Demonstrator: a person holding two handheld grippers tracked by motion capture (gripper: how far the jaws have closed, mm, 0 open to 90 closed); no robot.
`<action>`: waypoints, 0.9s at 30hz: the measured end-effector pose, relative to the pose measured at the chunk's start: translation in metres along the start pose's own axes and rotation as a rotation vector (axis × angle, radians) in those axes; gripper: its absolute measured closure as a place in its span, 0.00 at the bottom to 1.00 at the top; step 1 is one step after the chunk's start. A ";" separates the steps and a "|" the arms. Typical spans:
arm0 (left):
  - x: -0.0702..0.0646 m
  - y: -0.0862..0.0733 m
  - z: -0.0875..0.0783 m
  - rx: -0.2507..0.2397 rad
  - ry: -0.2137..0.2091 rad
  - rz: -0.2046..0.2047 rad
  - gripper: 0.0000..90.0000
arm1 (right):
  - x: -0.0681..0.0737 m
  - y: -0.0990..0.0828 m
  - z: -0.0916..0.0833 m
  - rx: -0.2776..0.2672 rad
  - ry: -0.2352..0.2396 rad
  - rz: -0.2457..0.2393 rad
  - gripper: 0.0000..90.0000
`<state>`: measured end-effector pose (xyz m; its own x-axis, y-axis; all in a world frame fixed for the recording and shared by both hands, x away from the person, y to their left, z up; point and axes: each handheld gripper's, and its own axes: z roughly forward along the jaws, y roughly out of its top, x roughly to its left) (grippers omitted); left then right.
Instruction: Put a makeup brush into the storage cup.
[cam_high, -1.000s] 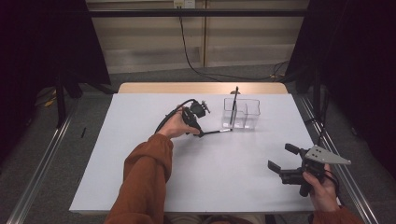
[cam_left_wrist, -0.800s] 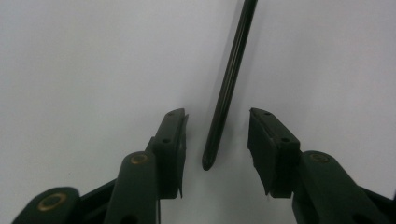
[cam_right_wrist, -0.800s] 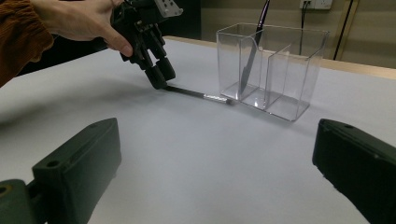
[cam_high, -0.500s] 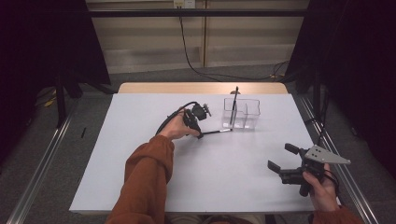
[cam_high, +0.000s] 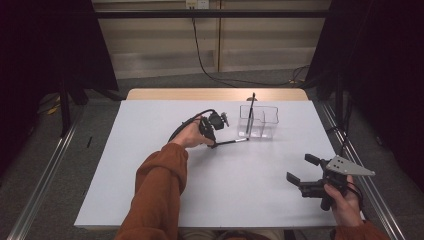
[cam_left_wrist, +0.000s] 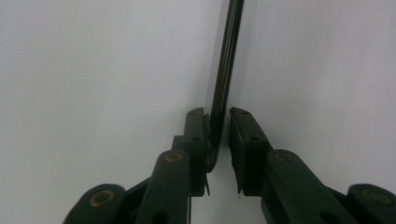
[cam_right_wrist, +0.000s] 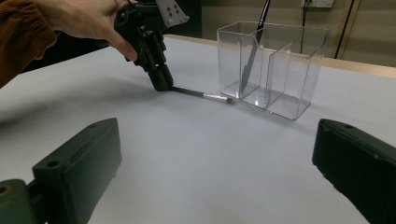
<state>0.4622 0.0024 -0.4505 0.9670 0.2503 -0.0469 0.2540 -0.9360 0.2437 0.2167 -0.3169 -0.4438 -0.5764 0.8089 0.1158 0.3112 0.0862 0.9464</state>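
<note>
A thin black brush (cam_high: 232, 142) with a silver ferrule lies flat on the white table (cam_high: 150, 190), its tip beside a clear three-part holder (cam_high: 265, 125). My left gripper (cam_high: 214, 144) points down at the brush's handle end. In the left gripper view the handle (cam_left_wrist: 229, 56) runs between the jaws of the left gripper (cam_left_wrist: 217, 114), which have just been closing. The left pad touches it and a sliver of gap shows at the right pad. My right gripper (cam_high: 301, 168) is open near the front right with nothing in it. From there I see the left gripper (cam_right_wrist: 161, 84) and brush (cam_right_wrist: 196, 92).
A second black utensil (cam_high: 251, 107) stands tilted in the holder's left compartment (cam_right_wrist: 243, 60); the other compartments (cam_right_wrist: 289, 74) look empty. A cable loops from the left gripper. Dark curtains and metal rails flank the table.
</note>
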 end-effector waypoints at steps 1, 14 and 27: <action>0.000 0.000 0.000 -0.002 -0.003 0.006 0.88 | 0.000 0.000 0.000 -0.001 0.001 -0.002 0.01; -0.002 -0.003 0.000 -0.020 -0.001 0.035 0.94 | 0.000 0.000 0.000 0.002 -0.003 0.002 0.01; 0.000 -0.012 -0.001 -0.086 -0.032 -0.007 0.94 | -0.001 0.000 0.000 0.002 -0.007 0.006 0.01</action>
<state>0.4589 0.0138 -0.4522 0.9657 0.2472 -0.0794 0.2595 -0.9092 0.3255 0.2168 -0.3175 -0.4441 -0.5690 0.8137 0.1190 0.3160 0.0827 0.9451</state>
